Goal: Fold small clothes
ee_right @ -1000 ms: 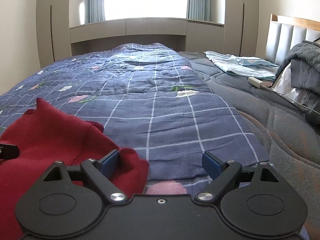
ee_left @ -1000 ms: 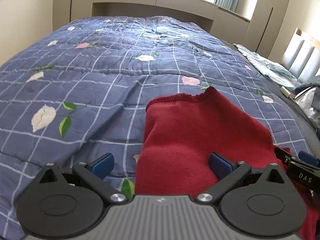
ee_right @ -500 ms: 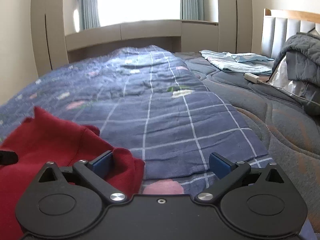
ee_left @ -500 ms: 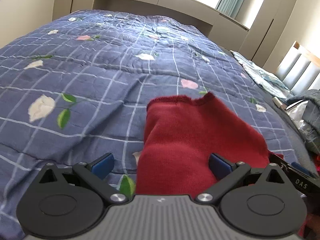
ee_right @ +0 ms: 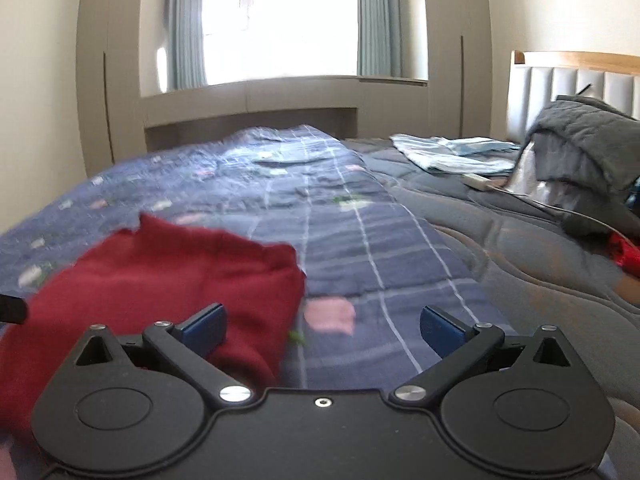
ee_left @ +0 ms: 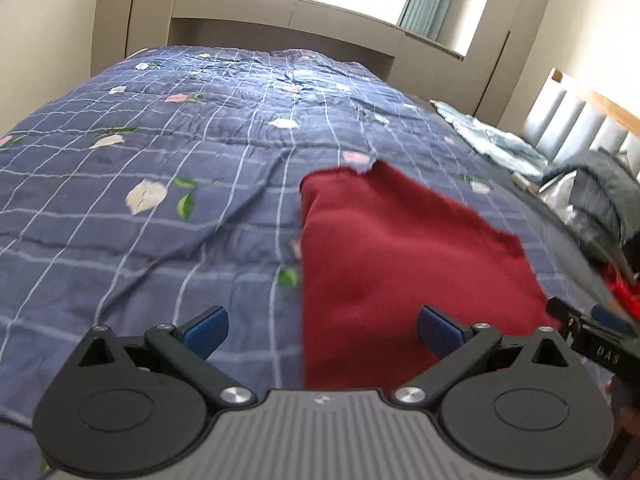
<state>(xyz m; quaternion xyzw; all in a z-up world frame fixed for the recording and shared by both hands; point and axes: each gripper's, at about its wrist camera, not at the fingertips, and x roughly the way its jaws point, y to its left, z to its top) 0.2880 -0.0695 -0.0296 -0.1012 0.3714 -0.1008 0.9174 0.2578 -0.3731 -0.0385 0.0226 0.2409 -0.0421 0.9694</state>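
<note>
A dark red knitted garment (ee_left: 400, 264) lies folded on the blue checked quilt with white and pink flowers (ee_left: 180, 184) that covers the bed. The knit looks soft and thick. It forms a rough rectangle with a straight folded edge along its left side and a ribbed hem at the far end, where one corner stands up in a small point. Its right edge is less tidy and runs slantwise toward the side of the quilt. From the right wrist view the garment (ee_right: 160, 280) shows as a low, slightly humped pile with a rounded fold at its near right corner.

The left gripper (ee_left: 322, 330) hangs above the near end of the garment with its jaws spread wide and nothing between the blue pads; the left pad is over bare quilt, the right one over red knit. The right gripper (ee_right: 322, 330) is just off the garment's right corner, jaws fully apart and gripping nothing.

Beyond the quilt's right edge lie a pale blue folded cloth (ee_right: 452, 152) and a grey padded jacket (ee_right: 580, 140) against the headboard.
</note>
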